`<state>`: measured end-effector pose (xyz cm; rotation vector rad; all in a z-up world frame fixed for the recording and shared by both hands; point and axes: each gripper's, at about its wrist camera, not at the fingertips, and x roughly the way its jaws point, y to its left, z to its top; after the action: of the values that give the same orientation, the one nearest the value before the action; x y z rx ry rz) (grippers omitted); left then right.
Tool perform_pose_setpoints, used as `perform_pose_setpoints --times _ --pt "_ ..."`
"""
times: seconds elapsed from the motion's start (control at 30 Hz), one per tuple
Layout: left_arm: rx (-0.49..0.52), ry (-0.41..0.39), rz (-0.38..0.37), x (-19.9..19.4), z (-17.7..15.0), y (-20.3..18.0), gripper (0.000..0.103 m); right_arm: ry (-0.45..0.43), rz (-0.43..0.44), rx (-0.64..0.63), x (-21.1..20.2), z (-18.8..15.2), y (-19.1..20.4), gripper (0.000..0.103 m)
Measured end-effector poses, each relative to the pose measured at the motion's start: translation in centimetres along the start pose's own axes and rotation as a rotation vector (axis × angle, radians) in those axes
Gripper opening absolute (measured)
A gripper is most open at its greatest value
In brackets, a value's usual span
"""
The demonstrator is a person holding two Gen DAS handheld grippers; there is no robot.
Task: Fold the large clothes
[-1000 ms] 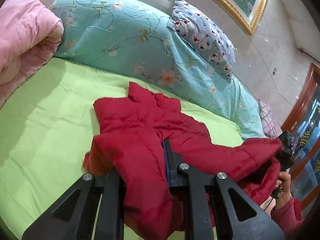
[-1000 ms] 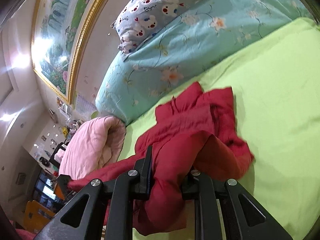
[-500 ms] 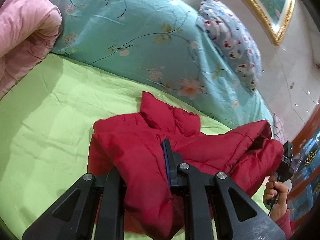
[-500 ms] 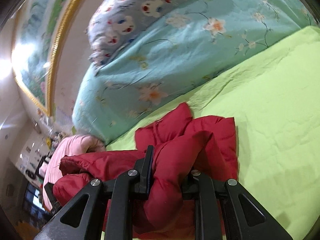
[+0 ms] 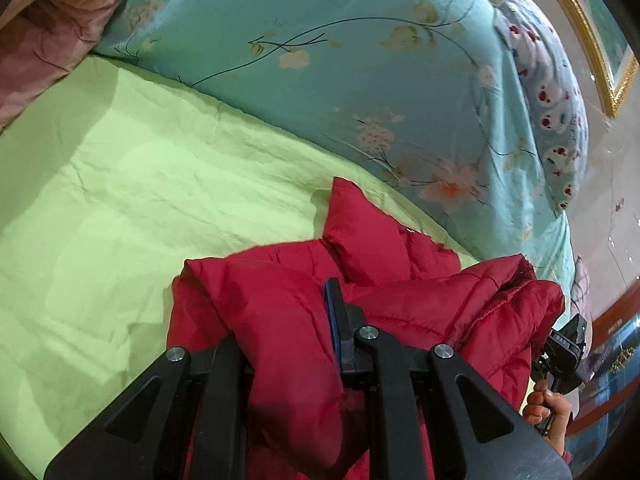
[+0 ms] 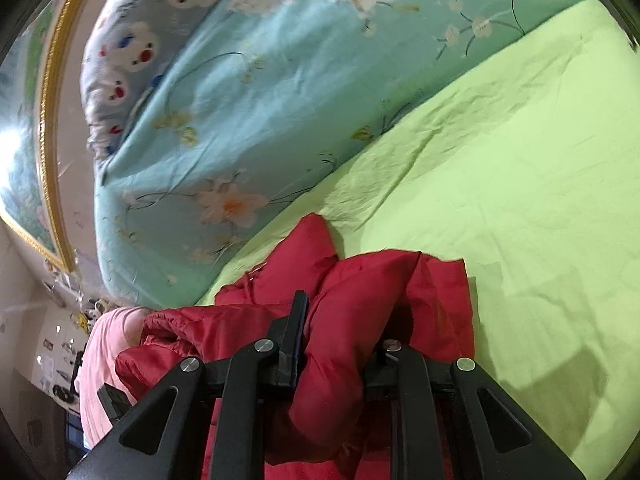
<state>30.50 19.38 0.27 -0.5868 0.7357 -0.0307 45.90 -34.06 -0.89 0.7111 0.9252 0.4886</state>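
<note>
A red padded jacket (image 5: 376, 248) lies bunched on the lime green bed sheet (image 5: 140, 200). My left gripper (image 5: 284, 328) is shut on a thick fold of it, the red cloth bulging between the fingers and hiding the left one. My right gripper (image 6: 340, 332) is shut on another fold of the same jacket (image 6: 372, 280) and holds it up off the sheet (image 6: 520, 200). The right gripper's body and the hand holding it show at the right edge of the left wrist view (image 5: 560, 352).
A large teal floral quilt (image 5: 320, 60) lies along the far side of the bed, with a bear-print pillow (image 5: 548, 92) on it. A pink blanket (image 5: 48, 20) sits at the left. A gold-framed picture (image 6: 44, 120) hangs on the wall.
Both grippers have carried their folds of the jacket forward toward the teal quilt. The jacket has doubled over and now covers less of the sheet.
</note>
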Motion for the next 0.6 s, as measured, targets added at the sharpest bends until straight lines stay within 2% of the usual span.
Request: perform_pose_setpoints --times 0.13,0.3,0.43,0.6 --pt "-0.022 0.003 -0.004 1.6 0.6 0.7 0.016 0.0 0.022 0.064 1.9 0.7 -1.3 0.023" --pt "-0.072 0.034 -0.093 1.5 1.3 2.3 0.018 0.008 0.079 0.133 3.0 1.4 -2.4 0.027" --pt "-0.029 0.049 -0.144 0.0 1.3 2.7 0.021 0.027 0.144 0.194 3.4 1.9 -3.4 0.03" --pt "0.036 0.034 -0.148 -2.6 0.6 2.6 0.026 0.034 0.136 0.192 4.4 1.9 -3.0 0.03"
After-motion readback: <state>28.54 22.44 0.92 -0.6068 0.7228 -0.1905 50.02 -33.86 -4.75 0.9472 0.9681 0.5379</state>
